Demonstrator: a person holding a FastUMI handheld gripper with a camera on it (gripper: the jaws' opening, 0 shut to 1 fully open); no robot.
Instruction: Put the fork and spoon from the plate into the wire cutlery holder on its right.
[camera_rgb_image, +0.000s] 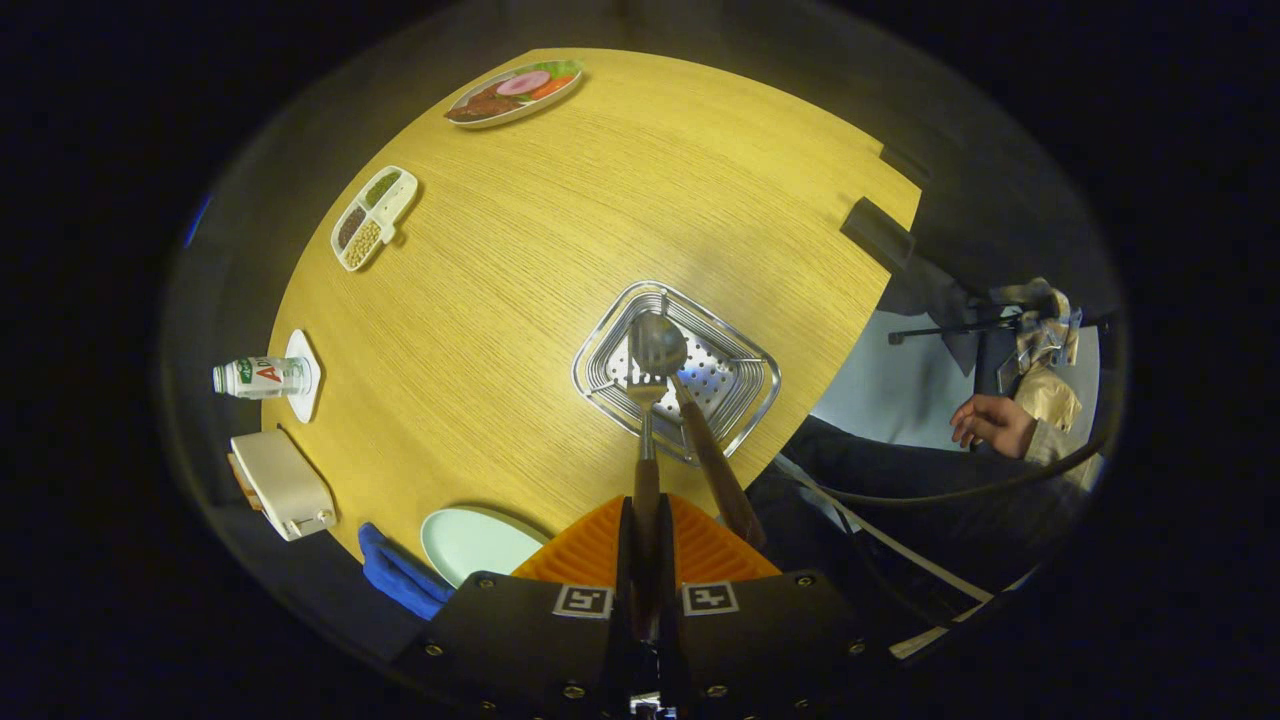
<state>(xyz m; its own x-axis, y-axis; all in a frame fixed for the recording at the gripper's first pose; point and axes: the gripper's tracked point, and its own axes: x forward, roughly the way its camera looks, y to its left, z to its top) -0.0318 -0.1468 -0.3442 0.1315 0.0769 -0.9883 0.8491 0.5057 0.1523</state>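
Item: tongs (645, 530). State: narrow, both fingers pressed on the handle of the fork (646, 420). I hold it high over the table (520, 260), looking straight down.

Item: fork. Long axis runs along the fingers; tines point ahead and down, directly over the wire cutlery holder (676, 372).

Item: spoon (690, 410). It lies just beside the fork, handle slanting off past one finger, bowl above the tines and over the holder too. Whether the fingers pinch its handle as well I cannot tell; it appears to ride along with the fork.

Item: wire cutlery holder. Seen from above as a rounded square with a perforated floor, standing near the table's edge, just ahead of the fingertips.

Item: plate (470, 540). Pale, bare, beside the fingers, next to a blue cloth (400, 575).

Judgement: both pieces have left the plate. The coming move turns on one relation: tines and bowl stand plumb over the holder's mouth, so a straight descent along the fork's own axis should seat them.

Other: bottle (262, 377), a person's hand (990, 420) off the table.
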